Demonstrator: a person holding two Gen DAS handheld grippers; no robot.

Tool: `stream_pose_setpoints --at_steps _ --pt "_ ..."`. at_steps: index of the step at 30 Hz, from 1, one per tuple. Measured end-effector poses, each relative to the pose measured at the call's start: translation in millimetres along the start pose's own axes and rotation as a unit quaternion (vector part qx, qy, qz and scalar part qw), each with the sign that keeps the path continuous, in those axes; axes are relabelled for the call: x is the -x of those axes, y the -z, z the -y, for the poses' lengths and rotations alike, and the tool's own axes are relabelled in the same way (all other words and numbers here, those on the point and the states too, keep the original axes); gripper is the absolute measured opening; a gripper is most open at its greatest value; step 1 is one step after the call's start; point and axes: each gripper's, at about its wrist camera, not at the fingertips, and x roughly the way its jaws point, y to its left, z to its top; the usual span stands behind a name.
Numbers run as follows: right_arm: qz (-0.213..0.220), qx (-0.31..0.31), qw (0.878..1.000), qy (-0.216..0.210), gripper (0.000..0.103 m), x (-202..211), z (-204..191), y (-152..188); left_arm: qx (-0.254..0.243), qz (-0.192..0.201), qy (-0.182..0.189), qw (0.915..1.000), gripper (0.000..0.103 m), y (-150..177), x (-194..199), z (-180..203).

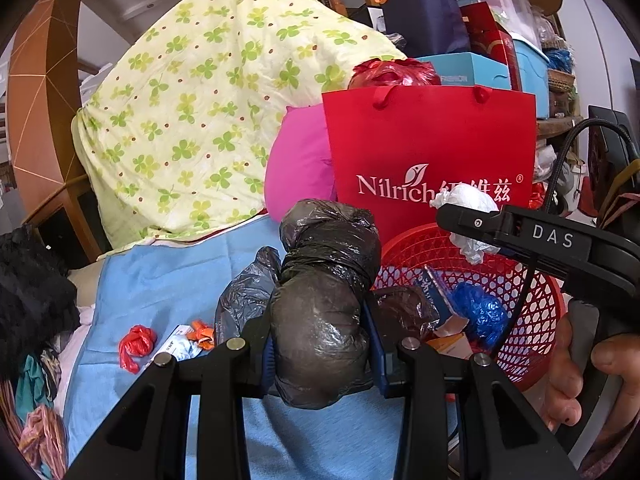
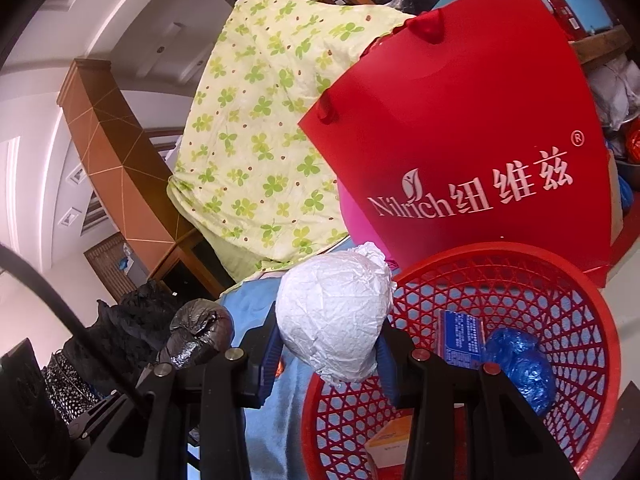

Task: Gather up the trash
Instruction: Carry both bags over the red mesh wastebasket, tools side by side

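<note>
The right gripper (image 2: 328,360), clamped on a white wad (image 2: 334,316), should be opened over the basket (image 2: 600,360); the left gripper (image 1: 324,356), holding a black bag (image 1: 324,304), follows rightward.

L hand-held gripper (image 1: 322,354): I see both fingers clamped w/ a load between the pads, pointing fwd. R hand-held gripper (image 2: 330,354): likewise closed on a load, raised, angled slightly left. Person's R hand (image 1: 576,380) wraps its grip, bare skin.
</note>
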Motion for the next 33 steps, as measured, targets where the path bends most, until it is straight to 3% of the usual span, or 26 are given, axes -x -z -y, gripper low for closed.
stream_pose_setpoints --at_steps 33 --pt "0.014 -0.039 0.999 0.022 0.046 23 35 -5 -0.028 -0.017 0.023 0.9992 0.039 -5 -25 27"
